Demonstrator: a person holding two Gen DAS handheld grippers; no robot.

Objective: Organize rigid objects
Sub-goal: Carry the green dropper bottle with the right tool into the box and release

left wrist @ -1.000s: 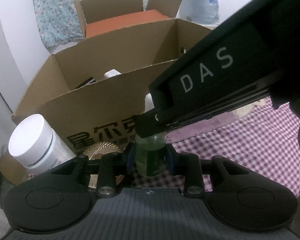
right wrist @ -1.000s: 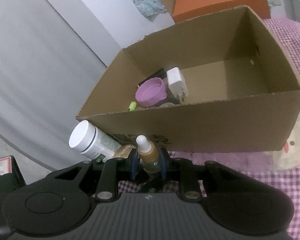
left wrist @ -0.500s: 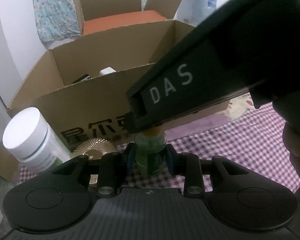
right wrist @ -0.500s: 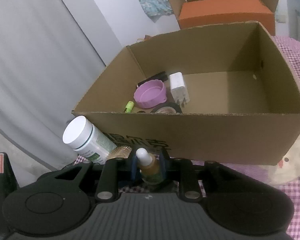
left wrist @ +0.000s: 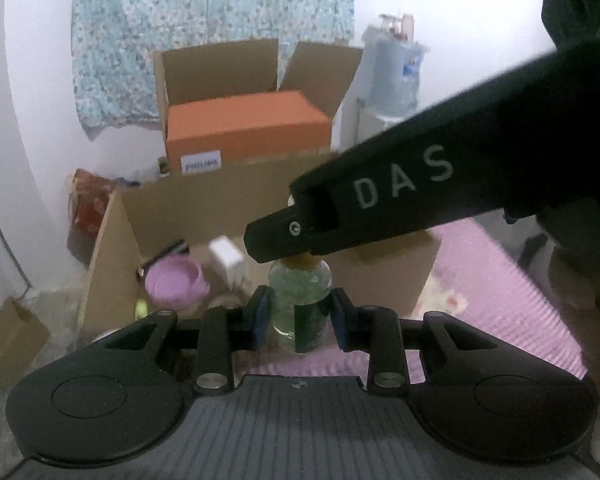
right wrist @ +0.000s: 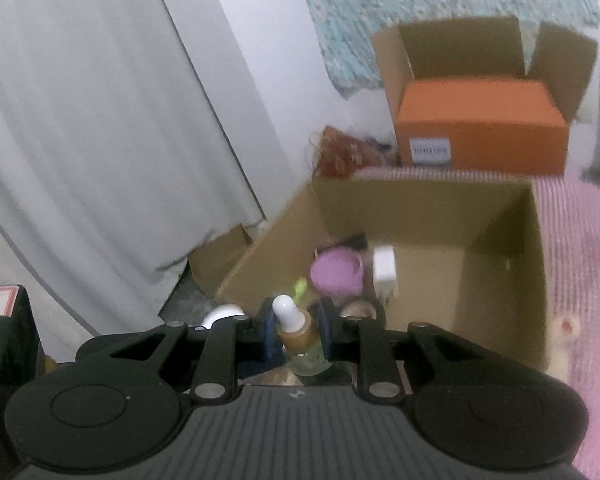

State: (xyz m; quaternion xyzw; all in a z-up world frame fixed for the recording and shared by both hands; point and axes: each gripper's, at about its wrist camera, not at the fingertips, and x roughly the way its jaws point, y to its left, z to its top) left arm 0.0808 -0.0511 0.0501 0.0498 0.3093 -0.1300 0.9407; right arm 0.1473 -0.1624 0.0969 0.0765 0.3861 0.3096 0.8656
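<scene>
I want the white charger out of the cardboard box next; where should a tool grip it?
Grip the white charger across its flat side faces, coming down from above through the cardboard box's open top. It stands beside the purple cup, so approach from the bare right side.

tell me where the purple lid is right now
The purple lid lies inside the open cardboard box, in its left part, beside the white charger, in both wrist views.

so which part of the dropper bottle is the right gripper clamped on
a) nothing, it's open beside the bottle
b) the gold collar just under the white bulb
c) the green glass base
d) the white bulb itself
b: in the right wrist view the right gripper has its blue pads on either side of the dropper bottle at its gold collar, with the white bulb above them.
</scene>
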